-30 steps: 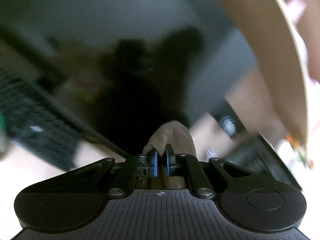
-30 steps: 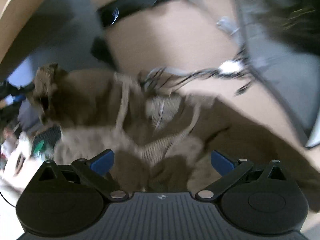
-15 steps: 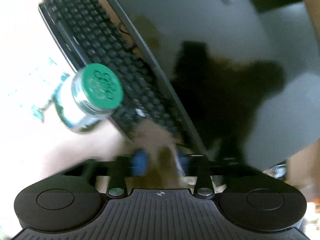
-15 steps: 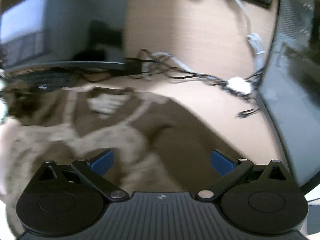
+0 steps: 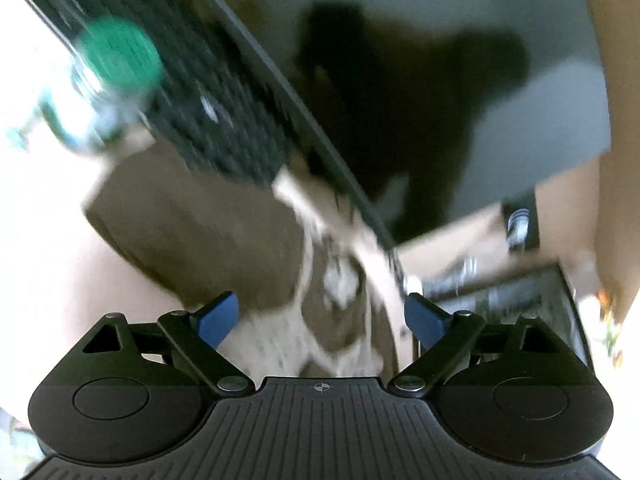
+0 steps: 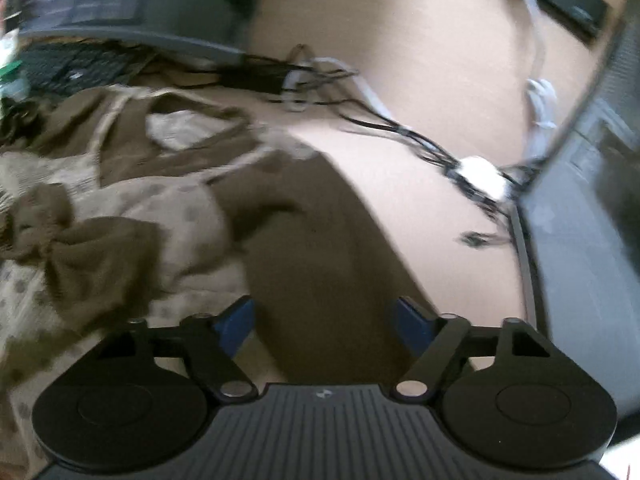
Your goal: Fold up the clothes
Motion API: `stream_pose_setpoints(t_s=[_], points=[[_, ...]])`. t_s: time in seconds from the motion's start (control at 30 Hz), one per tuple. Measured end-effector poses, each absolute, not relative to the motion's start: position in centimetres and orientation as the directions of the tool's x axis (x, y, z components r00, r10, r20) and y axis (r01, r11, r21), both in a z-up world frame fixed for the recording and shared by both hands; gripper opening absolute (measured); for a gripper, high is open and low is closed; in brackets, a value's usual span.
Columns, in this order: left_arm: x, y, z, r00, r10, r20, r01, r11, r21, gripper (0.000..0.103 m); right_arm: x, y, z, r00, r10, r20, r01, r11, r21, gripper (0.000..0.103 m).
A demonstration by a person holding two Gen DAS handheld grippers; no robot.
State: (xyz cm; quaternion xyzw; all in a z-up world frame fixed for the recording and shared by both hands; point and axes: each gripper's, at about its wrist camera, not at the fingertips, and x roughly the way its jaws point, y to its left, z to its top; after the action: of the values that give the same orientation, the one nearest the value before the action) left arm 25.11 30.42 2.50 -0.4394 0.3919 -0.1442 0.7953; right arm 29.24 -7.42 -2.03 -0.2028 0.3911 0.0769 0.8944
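A: Spread wide, left claw [image 5: 318, 320], blue pads well apart, nothing pinched between. Hovering over the brown knitted garment with cream trim and a cream spotted lining [image 5: 192, 228].

B: Same on the right: right claw [image 6: 324, 326] released, empty, poised above a flat brown panel of that garment [image 6: 320, 248]. Probably positioned there for a fresh hold on an edge, though not settled by these views.

A: And the garment itself?

B: Lying on the pale wooden surface [image 6: 420, 92], partly flat, partly rumpled; lining turned outward at the left, a bunched brown lump beside it. Not a neat fold as seen. Could suit a spread-out stage as well as a half-folded one.

A: Crowded surroundings, hence the cramped placement: black computer keyboard [image 5: 208, 120] touching or overlapping the cloth's far edge, dark monitor [image 5: 420, 80] behind, tangle of black and white cables [image 6: 400, 132] just beyond.

B: Containers?

A: Only a clear jar with a round green lid [image 5: 116, 56] beside the keyboard, lid on. Contents too blurred for telling.
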Motion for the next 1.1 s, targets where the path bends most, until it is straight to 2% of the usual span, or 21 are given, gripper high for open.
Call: stream_pose_setpoints(t_s=[0.07, 0.1, 0.17, 0.23, 0.3, 0.33, 0.4, 0.5, 0.57, 0.6, 0.73, 1.0, 1.1], points=[[26.2, 28.2, 1.3, 0.608, -0.597, -0.524, -0.126, 0.579, -0.806, 0.093, 30.3, -5.9, -3.3, 0.681, -0.053, -0.730, -0.398, 0.811, -0.430, 0.069], [26.5, 27.3, 1.1, 0.593, -0.604, -0.532, -0.123, 0.585, -0.801, 0.093, 31.2, -5.8, -3.5, 0.720, -0.112, -0.685, -0.395, 0.745, -0.537, 0.070], [26.9, 25.7, 1.2, 0.575, -0.613, -0.542, -0.098, 0.606, -0.789, 0.093, 33.0, -5.8, -3.9, 0.802, -0.218, -0.556, -0.353, 0.577, -0.736, 0.070], [26.7, 24.8, 1.7, 0.573, -0.609, -0.548, -0.066, 0.632, -0.772, 0.094, 35.3, -7.4, -2.3, 0.860, -0.325, -0.393, -0.172, 0.539, -0.824, 0.071], [26.2, 24.4, 2.0, 0.568, -0.604, -0.559, -0.056, 0.649, -0.759, 0.094, 36.2, -8.8, 0.6, 0.854, -0.365, -0.371, -0.046, 0.658, -0.752, 0.071], [26.0, 24.3, 2.0, 0.565, -0.602, -0.564, -0.054, 0.656, -0.753, 0.094, 36.0, -9.3, 2.2, 0.852, -0.335, -0.403, -0.022, 0.745, -0.667, 0.074], [25.6, 24.0, 1.9, 0.554, -0.602, -0.575, -0.049, 0.666, -0.744, 0.094, 35.0, -10.0, 3.9, 0.836, -0.226, -0.500, -0.054, 0.873, -0.485, 0.079], [25.9, 23.3, 1.0, 0.521, -0.620, -0.586, -0.042, 0.667, -0.744, 0.094, 32.9, -10.4, 3.6, 0.758, 0.027, -0.652, -0.151, 0.979, -0.135, 0.079], [26.2, 22.9, 0.4, 0.499, -0.632, -0.593, -0.038, 0.668, -0.743, 0.094, 31.5, -10.1, 2.1, 0.704, 0.170, -0.690, -0.202, 0.979, 0.035, 0.079], [26.3, 22.7, 0.1, 0.488, -0.637, -0.597, -0.036, 0.668, -0.743, 0.094, 31.0, -9.8, 1.1, 0.682, 0.195, -0.705, -0.207, 0.976, 0.070, 0.079], [26.7, 21.9, -1.1, 0.442, -0.658, -0.610, -0.027, 0.670, -0.742, 0.094, 28.5, -9.2, -2.1, 0.619, 0.213, -0.756, -0.200, 0.974, 0.111, 0.080], [27.5, 20.1, -3.6, 0.346, -0.694, -0.632, -0.010, 0.671, -0.742, 0.094, 20.9, -4.3, -2.4, 0.585, 0.205, -0.784, -0.309, 0.951, 0.018, 0.085], [27.2, 21.2, -3.4, 0.323, -0.714, -0.621, 0.020, 0.661, -0.750, 0.094, 19.1, -3.6, -1.4, 0.551, 0.237, -0.800, -0.322, 0.945, 0.058, 0.085]])
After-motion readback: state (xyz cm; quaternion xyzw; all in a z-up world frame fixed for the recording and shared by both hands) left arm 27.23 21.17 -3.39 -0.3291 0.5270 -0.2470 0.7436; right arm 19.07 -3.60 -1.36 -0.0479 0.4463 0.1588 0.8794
